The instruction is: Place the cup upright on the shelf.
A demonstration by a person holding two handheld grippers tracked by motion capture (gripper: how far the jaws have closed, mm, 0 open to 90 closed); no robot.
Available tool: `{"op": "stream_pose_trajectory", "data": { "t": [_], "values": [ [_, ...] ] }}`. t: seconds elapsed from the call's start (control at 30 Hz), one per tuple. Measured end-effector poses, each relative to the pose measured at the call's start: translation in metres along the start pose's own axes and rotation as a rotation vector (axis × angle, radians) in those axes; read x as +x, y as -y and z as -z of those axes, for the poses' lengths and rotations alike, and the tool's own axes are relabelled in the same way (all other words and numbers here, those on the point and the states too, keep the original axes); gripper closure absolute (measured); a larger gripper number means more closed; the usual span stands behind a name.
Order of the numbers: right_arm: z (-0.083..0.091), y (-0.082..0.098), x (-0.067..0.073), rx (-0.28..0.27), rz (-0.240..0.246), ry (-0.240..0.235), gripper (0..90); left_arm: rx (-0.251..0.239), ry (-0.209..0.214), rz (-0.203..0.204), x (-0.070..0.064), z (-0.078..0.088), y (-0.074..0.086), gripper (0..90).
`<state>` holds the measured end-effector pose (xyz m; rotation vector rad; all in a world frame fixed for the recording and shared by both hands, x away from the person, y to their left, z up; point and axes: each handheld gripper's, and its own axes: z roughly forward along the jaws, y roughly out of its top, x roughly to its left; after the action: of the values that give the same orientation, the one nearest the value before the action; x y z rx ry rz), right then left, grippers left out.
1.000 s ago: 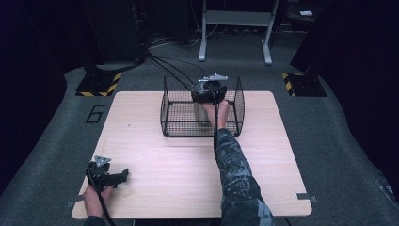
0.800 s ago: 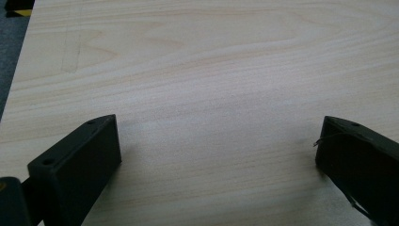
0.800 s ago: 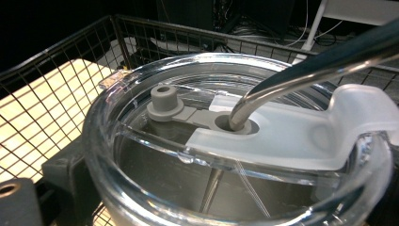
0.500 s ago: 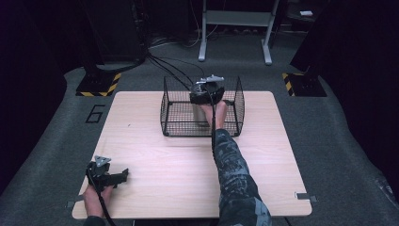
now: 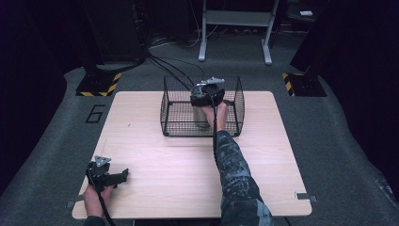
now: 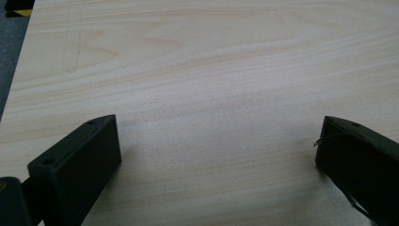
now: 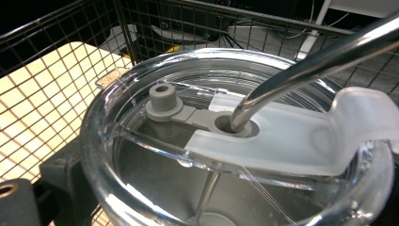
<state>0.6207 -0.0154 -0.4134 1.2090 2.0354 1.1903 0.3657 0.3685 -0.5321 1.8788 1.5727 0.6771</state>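
Since one second ago we see only a small change: the right gripper (image 5: 205, 96) and the hand behind it have shifted slightly to the left inside the wire basket (image 5: 169, 106), while the left gripper (image 5: 123, 175) has stayed in its place near the front left corner of the desk (image 5: 277, 146). In the high view the black wire basket stands on the far middle part of the wooden desk, and the right forearm in a camouflage sleeve (image 5: 235, 174) reaches forward into it. The right gripper is in the basket just over a metal tumbler (image 5: 200, 115), which stands upright on the basket floor. In the right gripper view we look down on the clear lid (image 7: 141, 155) of this tumbler from very near; a metal straw (image 7: 320, 52) goes tilted through the hole of the lid, a frosted flap (image 7: 301, 136) lies across the lid, and a small grey plug (image 7: 162, 100) stands beside the hole. One black jaw shows at the lower left, touching or almost touching the wall of the tumbler; the other jaw is hidden, so we cannot tell if the jaws are closed on it. In the left gripper view the two black jaws stand wide apart over the bare wood, with nothing between them. The left hand (image 5: 96, 200) holds this gripper low at the desk. The floor (image 5: 357, 141) around the desk is grey carpet.
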Motion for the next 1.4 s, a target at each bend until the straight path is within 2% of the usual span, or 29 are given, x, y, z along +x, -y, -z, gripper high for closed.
{"op": "stream_pose_trajectory", "data": {
  "t": [0.1, 0.13, 0.23, 0.3, 0.4, 0.6, 0.87, 1.0, 1.07, 1.13, 1.23, 1.33, 1.4],
  "values": [
    [0.004, 0.005, -0.004, -0.002, 0.018, -0.007, 3.6, -0.002, 0.001, 0.004, 0.0, 0.0, 0.0, 0.4],
    [0.005, 0.006, -0.004, -0.004, 0.001, -0.007, 3.6, 0.001, 0.002, 0.005, 0.0, 0.0, 0.0, 0.4],
    [0.008, 0.009, -0.005, -0.005, -0.009, -0.014, 3.6, 0.01, 0.005, 0.004, 0.0, 0.001, 0.0, 0.4],
    [0.009, 0.01, -0.008, 0.0, 0.004, -0.016, 3.6, 0.01, 0.005, 0.005, 0.0, 0.001, 0.0, 0.4],
    [0.011, 0.009, -0.008, 0.02, -0.006, -0.025, 3.6, 0.01, 0.005, 0.004, 0.0, 0.001, 0.0, 0.4],
    [0.015, 0.008, -0.006, 0.046, 0.028, -0.029, 3.5, 0.01, 0.005, 0.004, 0.0, 0.001, 0.0, 0.4],
    [0.014, 0.005, -0.006, 0.062, 0.027, -0.028, 3.1, 0.01, 0.005, 0.004, 0.0, 0.001, 0.0, 0.4],
    [0.015, 0.004, -0.007, 0.092, 0.022, -0.03, 0.0, 0.01, 0.005, 0.004, 0.0, 0.001, 0.0, 0.4],
    [0.015, 0.004, -0.009, 0.103, 0.022, -0.047, 0.0, 0.002, 0.002, 0.003, 0.0, 0.0, 0.0, 0.4],
    [0.017, 0.003, -0.008, 0.11, -0.004, -0.055, 0.0, 0.01, 0.006, 0.004, 0.0, 0.001, 0.0, 0.4],
    [0.021, 0.001, -0.009, 0.128, 0.015, -0.071, 0.0, 0.011, 0.006, 0.004, 0.0, 0.001, 0.0, 0.4],
    [0.027, -0.002, -0.008, 0.146, 0.029, -0.064, 0.0, 0.01, 0.006, 0.004, 0.0, 0.001, 0.0, 0.4],
    [0.033, -0.004, -0.007, 0.134, 0.027, -0.065, 0.0, 0.005, 0.004, 0.001, 0.0, 0.0, 0.0, 0.4]
  ]
}}
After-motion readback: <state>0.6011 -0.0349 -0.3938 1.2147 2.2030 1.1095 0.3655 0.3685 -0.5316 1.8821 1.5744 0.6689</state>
